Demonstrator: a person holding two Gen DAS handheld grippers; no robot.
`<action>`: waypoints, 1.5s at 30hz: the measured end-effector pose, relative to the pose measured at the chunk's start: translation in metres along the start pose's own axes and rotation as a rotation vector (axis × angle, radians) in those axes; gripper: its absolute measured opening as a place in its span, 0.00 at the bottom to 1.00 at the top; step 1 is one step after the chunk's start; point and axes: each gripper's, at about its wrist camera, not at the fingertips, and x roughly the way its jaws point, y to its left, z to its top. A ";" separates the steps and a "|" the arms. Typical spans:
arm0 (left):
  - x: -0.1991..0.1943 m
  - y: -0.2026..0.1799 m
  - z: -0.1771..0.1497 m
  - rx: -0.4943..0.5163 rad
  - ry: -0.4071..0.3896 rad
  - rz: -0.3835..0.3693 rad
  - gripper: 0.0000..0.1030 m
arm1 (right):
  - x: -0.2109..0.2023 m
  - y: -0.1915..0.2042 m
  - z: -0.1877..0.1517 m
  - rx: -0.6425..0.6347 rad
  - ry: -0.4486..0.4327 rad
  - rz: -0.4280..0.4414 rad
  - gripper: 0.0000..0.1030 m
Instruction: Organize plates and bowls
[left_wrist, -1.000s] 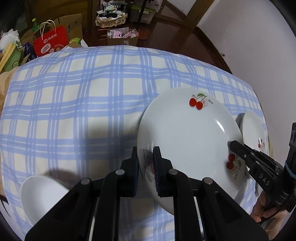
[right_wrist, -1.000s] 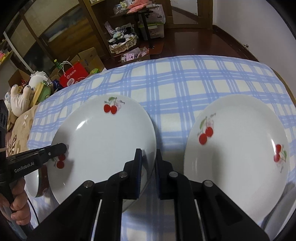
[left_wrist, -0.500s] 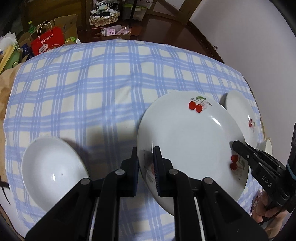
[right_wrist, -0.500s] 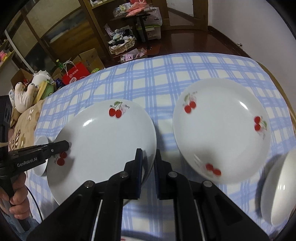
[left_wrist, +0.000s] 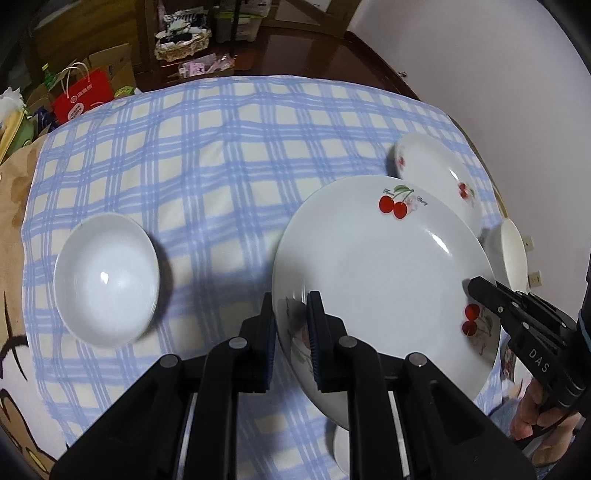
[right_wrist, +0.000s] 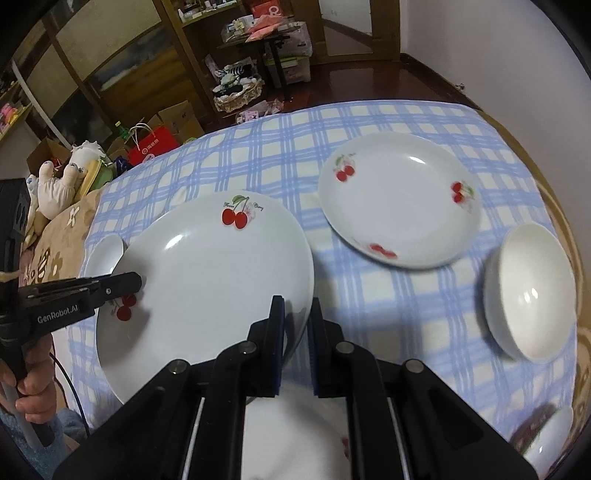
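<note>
Above checked cloth (left_wrist: 207, 155), both grippers (left_wrist: 290, 332) (right_wrist: 295, 339) clamped on plate (left_wrist: 376, 273) rims, bowl (left_wrist: 105, 278) well apart left

Held plate (right_wrist: 207, 280) between left bowl (left_wrist: 105, 278) and right plate (right_wrist: 399, 199), all over tablecloth (left_wrist: 221, 147).

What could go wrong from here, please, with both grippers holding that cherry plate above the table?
The held plate is gripped only at opposite rims by the left gripper and right gripper; if the two hands move unevenly, it could twist loose and fall.

The second cherry plate and a white bowl sit close by on the checked cloth. A careless lowering could knock them.

Another bowl lies left of the held plate, so swinging that way risks a collision.
</note>
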 end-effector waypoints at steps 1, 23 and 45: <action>-0.002 -0.003 -0.004 0.011 -0.002 -0.005 0.16 | -0.005 -0.001 -0.004 0.004 -0.002 -0.003 0.12; -0.028 -0.062 -0.083 0.134 0.007 0.010 0.16 | -0.069 -0.033 -0.097 0.060 -0.029 -0.028 0.12; 0.020 -0.055 -0.107 0.147 0.108 0.049 0.17 | -0.030 -0.038 -0.123 0.050 0.109 -0.032 0.13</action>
